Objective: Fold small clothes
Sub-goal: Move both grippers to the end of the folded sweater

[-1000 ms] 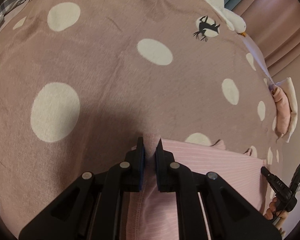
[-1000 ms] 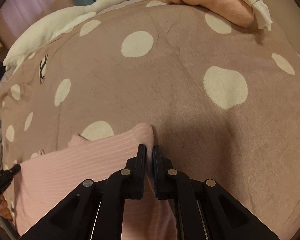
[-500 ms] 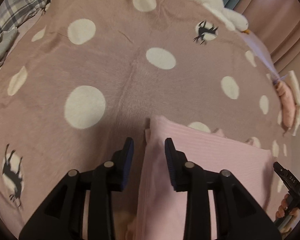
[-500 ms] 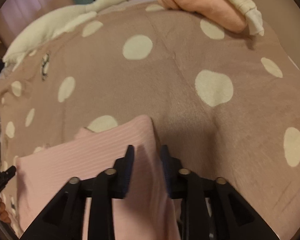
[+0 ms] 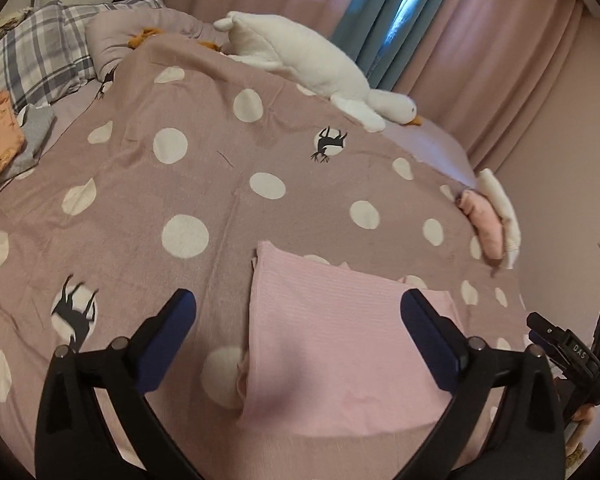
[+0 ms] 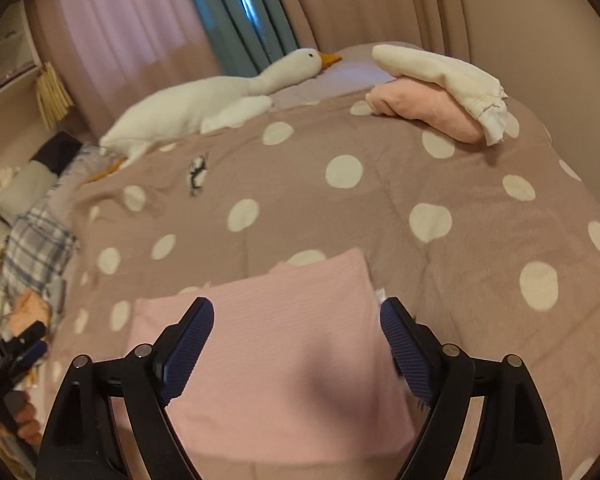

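- Left wrist view: my left gripper (image 5: 298, 316) hung above the bed with its fingers (image 5: 168, 340) spread wide, grasping nothing. The pink ribbed garment (image 5: 340, 340) lay folded flat on the polka-dot blanket (image 5: 148, 208), its left edge roughly between the fingers. The right gripper (image 5: 568, 352) showed at the frame's right edge. A plush goose (image 5: 312, 60) lay along the far side, and a stack of folded clothes (image 5: 488, 220) sat at the blanket's right edge.
- Right wrist view: my right gripper (image 6: 296, 330) was likewise released, fingers (image 6: 188, 344) wide apart and holding nothing, above the garment's (image 6: 284, 340) right portion. The folded stack (image 6: 432, 92) rested well beyond it.
- Judgement: the fold looked laid down. For the next fold, I would pinch both near corners through all layers, lift evenly, and keep the edges aligned so the ribbed knit did not skew or drag the blanket.
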`<state>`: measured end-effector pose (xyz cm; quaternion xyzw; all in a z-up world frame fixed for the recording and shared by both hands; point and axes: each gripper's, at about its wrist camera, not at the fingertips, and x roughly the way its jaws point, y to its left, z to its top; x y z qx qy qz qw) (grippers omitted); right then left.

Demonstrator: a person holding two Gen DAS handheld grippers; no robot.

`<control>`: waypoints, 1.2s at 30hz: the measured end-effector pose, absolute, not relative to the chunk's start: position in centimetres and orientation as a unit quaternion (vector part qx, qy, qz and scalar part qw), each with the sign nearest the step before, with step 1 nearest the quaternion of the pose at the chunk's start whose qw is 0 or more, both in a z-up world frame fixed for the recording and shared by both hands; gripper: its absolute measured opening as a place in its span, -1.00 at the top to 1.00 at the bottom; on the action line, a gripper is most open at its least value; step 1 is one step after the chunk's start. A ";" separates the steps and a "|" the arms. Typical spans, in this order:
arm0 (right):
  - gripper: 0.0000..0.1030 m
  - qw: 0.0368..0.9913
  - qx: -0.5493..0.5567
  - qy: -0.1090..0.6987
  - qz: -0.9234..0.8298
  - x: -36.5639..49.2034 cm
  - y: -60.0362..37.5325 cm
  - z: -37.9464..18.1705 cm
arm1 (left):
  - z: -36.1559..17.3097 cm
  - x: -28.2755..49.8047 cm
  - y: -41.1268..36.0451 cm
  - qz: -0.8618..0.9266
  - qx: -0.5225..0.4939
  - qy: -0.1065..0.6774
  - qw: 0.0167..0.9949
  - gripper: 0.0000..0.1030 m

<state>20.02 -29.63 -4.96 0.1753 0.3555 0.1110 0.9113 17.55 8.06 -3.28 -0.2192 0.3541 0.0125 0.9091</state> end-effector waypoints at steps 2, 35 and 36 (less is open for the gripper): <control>-0.75 0.912 0.190 0.344 0.121 18.3 -30.0 -4.9 | -3.9 16.3 8.0 0.005 -0.236 0.362 0.902 -0.99; -0.88 0.845 0.323 0.421 0.065 13.1 -31.9 -20.3 | -18.3 16.1 6.0 -0.004 -0.361 0.447 0.818 -0.66; -0.85 0.843 0.333 0.417 0.068 13.4 -32.1 -20.4 | -18.3 16.3 5.8 -0.005 -0.360 0.446 0.819 -0.61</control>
